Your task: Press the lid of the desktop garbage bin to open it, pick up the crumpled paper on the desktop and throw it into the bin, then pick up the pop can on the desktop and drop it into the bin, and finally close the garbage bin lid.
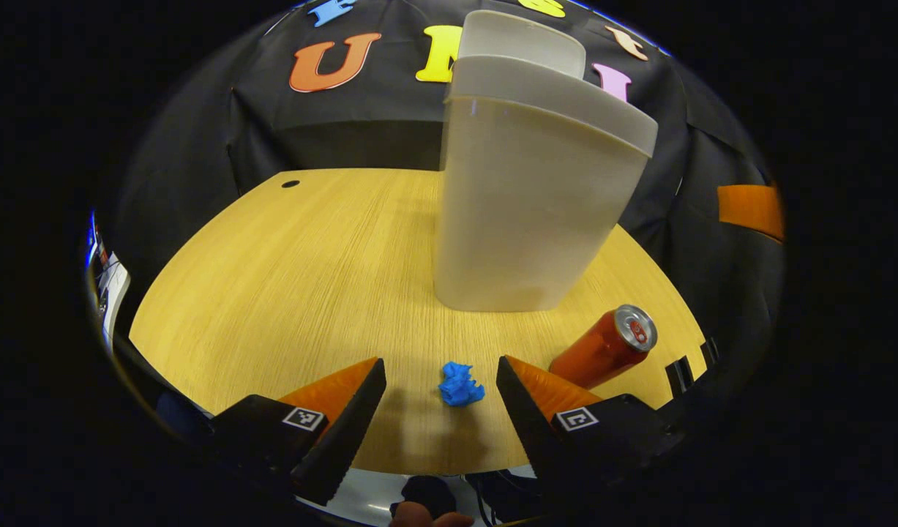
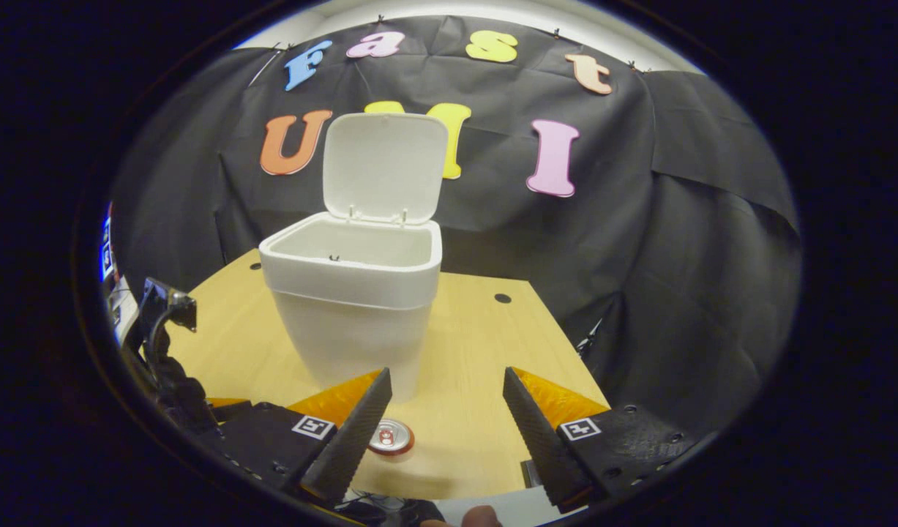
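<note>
The bin (image 2: 357, 307) stands on the wooden surface (image 1: 287, 293) with its lid (image 2: 385, 167) already swung upright, so the opening step looks done. The crumpled paper (image 1: 461, 384), a small blue wad, lies on the surface directly ahead of the left gripper (image 1: 441, 380), whose fingers stand wide apart and empty on either side of it, not yet touching it. The pop can (image 1: 604, 346) lies on its side just beside the paper, between it and the surface's near edge, with the bin behind both.

In the right gripper view, the right gripper (image 2: 447, 406) also has its fingers spread apart and holds nothing; the can's silver end (image 2: 391, 437) shows just below them, close to one finger.

The likely next step is closing on the paper. Risks, as I judge them: the wad is small and light (easy to nudge away instead of pinching), so a descent off-centre could push it forward. A finger swinging wide might also bump the can, which could roll, lying as it does on its side near the edge.
</note>
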`<state>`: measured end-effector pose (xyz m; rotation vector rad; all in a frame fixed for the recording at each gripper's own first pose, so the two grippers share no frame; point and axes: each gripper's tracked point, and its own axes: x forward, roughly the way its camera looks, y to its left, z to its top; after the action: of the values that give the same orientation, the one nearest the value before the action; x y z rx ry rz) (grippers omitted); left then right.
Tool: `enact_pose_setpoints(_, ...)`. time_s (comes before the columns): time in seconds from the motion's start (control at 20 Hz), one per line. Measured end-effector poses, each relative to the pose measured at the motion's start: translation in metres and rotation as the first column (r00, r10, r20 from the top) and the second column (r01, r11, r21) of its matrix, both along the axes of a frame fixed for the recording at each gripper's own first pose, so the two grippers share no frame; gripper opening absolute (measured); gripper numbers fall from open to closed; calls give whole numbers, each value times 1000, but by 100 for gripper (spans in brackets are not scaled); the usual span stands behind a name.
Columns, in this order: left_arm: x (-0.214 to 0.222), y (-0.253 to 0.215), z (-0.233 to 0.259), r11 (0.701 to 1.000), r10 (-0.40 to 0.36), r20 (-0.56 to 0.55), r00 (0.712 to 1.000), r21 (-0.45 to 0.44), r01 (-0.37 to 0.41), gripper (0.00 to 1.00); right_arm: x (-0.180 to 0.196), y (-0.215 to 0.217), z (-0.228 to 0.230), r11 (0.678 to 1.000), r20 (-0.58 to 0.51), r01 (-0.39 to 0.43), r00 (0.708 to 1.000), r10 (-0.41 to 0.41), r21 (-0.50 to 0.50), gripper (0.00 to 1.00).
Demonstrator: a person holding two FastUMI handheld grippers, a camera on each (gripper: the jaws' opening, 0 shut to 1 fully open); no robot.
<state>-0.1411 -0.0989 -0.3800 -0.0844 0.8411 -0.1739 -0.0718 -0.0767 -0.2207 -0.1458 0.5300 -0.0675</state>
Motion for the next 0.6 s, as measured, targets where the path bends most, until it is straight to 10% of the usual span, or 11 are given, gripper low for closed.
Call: enact_pose_setpoints(0.6,-4,-9,-42,998,-55,-103,993,35,59,96,-15,7,-29,999,-75,-47,996,45,-23,96)
